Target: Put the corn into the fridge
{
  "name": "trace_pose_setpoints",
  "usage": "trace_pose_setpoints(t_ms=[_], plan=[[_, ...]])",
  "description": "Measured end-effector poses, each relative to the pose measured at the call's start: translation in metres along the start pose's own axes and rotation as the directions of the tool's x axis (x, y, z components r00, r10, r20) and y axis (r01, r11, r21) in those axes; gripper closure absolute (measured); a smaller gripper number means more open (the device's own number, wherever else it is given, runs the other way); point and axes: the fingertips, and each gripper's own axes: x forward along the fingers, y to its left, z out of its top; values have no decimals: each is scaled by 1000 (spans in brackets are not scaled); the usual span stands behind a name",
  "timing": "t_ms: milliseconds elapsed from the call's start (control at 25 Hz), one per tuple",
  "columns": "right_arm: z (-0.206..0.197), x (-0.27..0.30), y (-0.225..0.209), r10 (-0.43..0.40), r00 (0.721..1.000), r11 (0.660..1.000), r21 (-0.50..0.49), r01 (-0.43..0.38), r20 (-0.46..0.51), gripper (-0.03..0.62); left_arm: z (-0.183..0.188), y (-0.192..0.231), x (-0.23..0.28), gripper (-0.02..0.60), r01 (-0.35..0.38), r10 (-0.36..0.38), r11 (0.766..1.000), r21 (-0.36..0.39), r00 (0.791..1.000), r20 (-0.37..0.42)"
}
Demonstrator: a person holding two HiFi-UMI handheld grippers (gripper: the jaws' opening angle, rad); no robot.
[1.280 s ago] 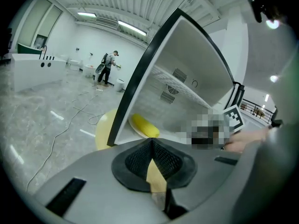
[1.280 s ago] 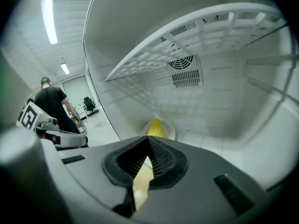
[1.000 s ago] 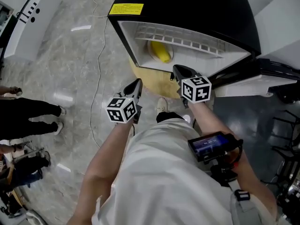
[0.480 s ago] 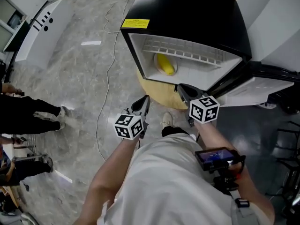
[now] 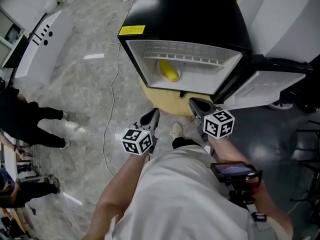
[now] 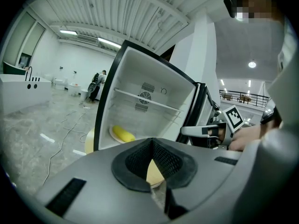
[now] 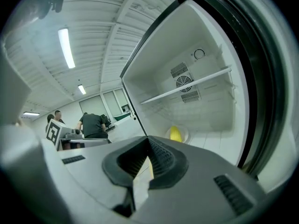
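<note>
The yellow corn (image 5: 169, 70) lies on a white plate (image 5: 161, 64) on the floor of the open black fridge (image 5: 185, 14), below its wire shelf. It also shows in the left gripper view as the corn (image 6: 123, 134) and in the right gripper view as the corn (image 7: 176, 134). My left gripper (image 5: 152, 117) hangs in front of the fridge, low and to the left, shut and empty. My right gripper (image 5: 196, 104) is beside it near the hinge side, also shut with nothing in it. Both point toward the opening, well short of the corn.
The fridge door (image 5: 265, 84) stands swung open to the right. A round wooden base (image 5: 165, 96) lies under the fridge. A cable (image 5: 111, 84) runs over the marble floor at left. People (image 5: 30, 124) stand at far left by a white counter (image 5: 35, 39).
Both grippers have drawn back a little from the fridge opening and sit lower in the head view. The corn has stayed on its plate inside.
</note>
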Motion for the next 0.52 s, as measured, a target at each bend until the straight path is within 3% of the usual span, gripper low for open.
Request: trace_pose_setpoints(t_ms=[520], plan=[[6, -2, -7, 13, 999, 1000, -8, -13, 35, 588, 8, -5, 19, 575, 24, -24, 999, 41, 1000, 2]])
